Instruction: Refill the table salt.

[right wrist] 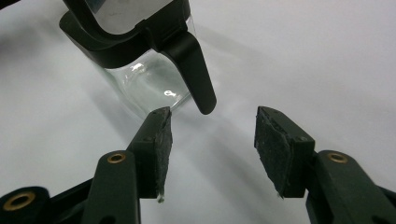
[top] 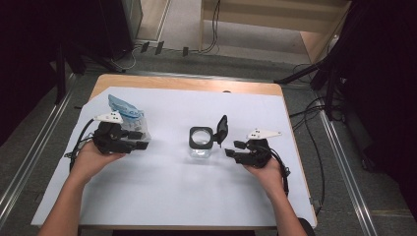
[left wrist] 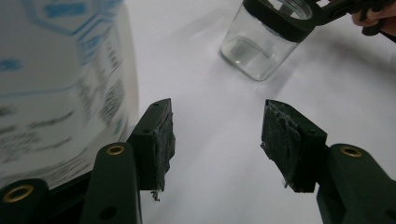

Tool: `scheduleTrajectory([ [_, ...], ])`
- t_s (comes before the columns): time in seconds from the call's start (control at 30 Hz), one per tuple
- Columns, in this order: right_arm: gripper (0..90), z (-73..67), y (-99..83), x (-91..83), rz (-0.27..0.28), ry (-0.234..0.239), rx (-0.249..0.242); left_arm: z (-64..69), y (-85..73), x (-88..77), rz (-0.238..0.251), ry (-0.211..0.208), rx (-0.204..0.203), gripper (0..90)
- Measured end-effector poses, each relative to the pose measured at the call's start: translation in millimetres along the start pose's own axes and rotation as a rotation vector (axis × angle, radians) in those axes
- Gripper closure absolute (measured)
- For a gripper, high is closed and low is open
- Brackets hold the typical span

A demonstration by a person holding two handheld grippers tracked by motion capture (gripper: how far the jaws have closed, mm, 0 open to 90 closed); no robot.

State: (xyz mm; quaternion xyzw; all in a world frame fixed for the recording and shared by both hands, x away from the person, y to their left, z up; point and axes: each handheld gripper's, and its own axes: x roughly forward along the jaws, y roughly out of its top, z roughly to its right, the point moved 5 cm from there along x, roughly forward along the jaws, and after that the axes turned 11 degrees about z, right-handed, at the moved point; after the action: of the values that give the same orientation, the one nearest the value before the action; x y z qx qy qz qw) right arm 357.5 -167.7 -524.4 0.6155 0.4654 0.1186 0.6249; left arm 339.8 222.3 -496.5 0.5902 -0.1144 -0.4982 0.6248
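Since the lid already stands flipped up on the far right edge of the clear square jar, sitting mid-table on the white sheet, I'd say the opening part is done. Right gripper sits just right of the jar, jaws parted and empty, lid tab hanging right in front of them. Left gripper is over at the left, jaws gaping too, nothing between them, with the blue-printed plastic bag just beside it on its far side. Looks like grabbing that bag and filling the jar is what's left.
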Motion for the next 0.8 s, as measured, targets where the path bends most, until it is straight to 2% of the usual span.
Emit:
scheduleTrajectory([
  [0.3,47.9,1.4,1.1,1.1,0.011,0.003,0.004,-15.3,-4.7,-20.6,0.026,0.053,-0.035,45.1],
  [0.5,48.0,2.5,0.7,1.3,0.011,0.002,0.007,-26.7,-7.9,-31.3,0.022,0.084,-0.046,46.3],
  [0.8,48.3,1.9,-0.2,1.9,0.001,-0.002,0.003,-42.5,-5.8,-48.9,0.055,0.13,-0.064,44.7],
])
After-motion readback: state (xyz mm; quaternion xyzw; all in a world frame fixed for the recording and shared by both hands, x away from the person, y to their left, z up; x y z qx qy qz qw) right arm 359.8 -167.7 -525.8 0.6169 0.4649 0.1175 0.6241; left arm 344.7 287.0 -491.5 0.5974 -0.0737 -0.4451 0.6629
